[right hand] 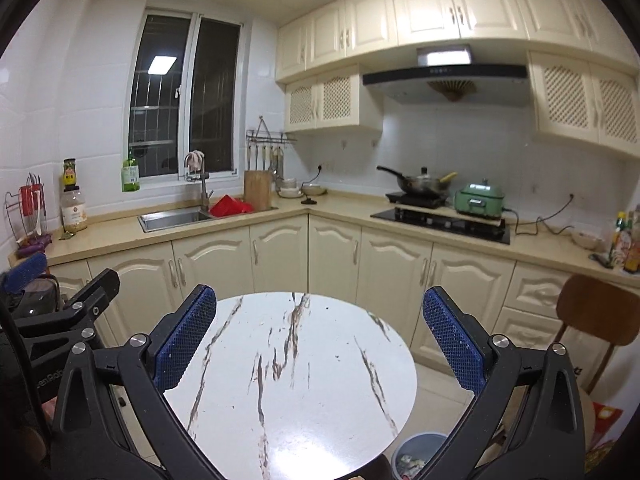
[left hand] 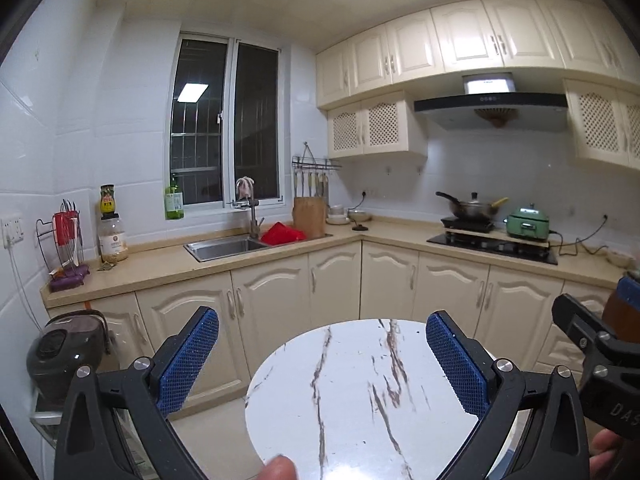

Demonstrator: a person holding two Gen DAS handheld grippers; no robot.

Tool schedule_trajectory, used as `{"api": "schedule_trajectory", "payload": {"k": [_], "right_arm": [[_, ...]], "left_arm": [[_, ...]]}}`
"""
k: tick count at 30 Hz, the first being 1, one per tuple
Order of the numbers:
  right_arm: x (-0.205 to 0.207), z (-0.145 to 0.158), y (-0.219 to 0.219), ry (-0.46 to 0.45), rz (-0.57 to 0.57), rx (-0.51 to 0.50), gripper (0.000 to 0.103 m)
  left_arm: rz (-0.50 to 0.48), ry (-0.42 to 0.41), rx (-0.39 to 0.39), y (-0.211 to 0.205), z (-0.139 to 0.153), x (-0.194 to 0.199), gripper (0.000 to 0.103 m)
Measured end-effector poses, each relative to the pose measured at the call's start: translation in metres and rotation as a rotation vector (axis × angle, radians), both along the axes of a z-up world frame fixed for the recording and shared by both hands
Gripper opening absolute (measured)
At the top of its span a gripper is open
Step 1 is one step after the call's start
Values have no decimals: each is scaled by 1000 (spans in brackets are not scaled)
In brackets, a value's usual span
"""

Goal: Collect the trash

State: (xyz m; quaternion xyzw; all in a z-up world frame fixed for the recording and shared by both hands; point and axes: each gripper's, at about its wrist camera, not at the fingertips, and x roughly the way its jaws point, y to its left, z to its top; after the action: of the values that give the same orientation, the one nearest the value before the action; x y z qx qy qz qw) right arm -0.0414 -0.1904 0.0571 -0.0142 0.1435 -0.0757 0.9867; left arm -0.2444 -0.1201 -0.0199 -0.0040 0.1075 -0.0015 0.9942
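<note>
Table (right hand: 288,380): I see glossy marble-look top.
Sink (left hand: 224,249): I read brushed metal.
Pads (left hand: 188,364): rough blue mesh.

Left gripper (left hand: 322,360) and right gripper (right hand: 320,336) side by side, jaws wide apart.

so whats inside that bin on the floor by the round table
In the right wrist view the bin holds crumpled scraps, pale with some colour. The round table edge and the right gripper finger cover part of it, so the rest is hidden.
</note>
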Motion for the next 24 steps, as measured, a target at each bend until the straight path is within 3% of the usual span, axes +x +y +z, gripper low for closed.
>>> {"api": "schedule_trajectory", "payload": {"k": [6, 11, 24], "right_arm": [[-19, 2, 6, -23, -8, 7, 103], [-32, 7, 3, -46, -4, 22, 103], [-40, 10, 4, -69, 1, 28, 103]], "left_arm": [[-29, -30, -74, 9, 7, -48, 102], [-25, -47, -85, 25, 8, -85, 102], [-30, -50, -81, 31, 20, -76, 102]]}}
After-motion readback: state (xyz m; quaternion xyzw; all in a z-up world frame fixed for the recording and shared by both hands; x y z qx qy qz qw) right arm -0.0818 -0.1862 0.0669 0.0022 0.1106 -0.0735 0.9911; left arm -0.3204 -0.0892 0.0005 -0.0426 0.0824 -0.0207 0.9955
